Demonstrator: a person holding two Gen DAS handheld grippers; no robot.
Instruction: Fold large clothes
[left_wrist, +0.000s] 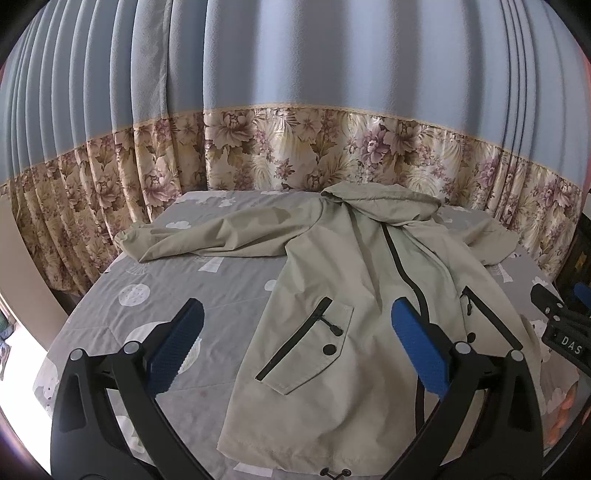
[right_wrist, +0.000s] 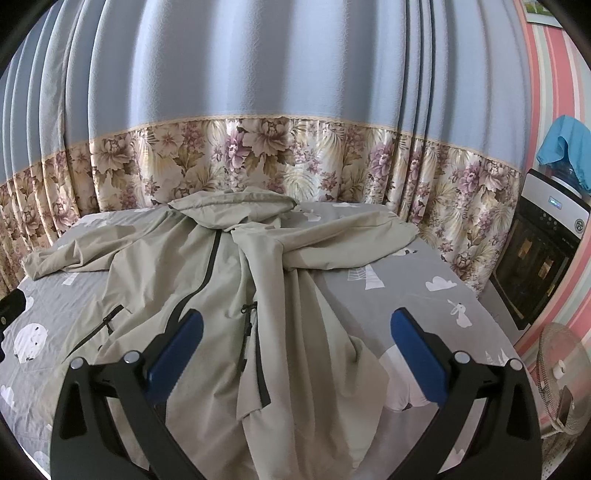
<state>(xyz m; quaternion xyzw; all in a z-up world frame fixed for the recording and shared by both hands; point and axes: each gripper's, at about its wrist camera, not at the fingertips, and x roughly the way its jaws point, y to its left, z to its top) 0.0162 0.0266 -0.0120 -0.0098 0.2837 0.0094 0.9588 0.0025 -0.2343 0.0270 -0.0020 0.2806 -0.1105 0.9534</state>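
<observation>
A pale khaki hooded jacket with black zips lies spread front-up on the bed's grey patterned sheet, hood toward the blue and floral curtain and sleeves flung out to either side. The left gripper and right gripper (both blue-padded) hover above its lower half, spread wide and empty.

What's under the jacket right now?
The jacket lies on a grey printed bedsheet, which shows all around it. Whatever sheet pattern or objects lie beneath the fabric is covered and cannot be seen.
</observation>
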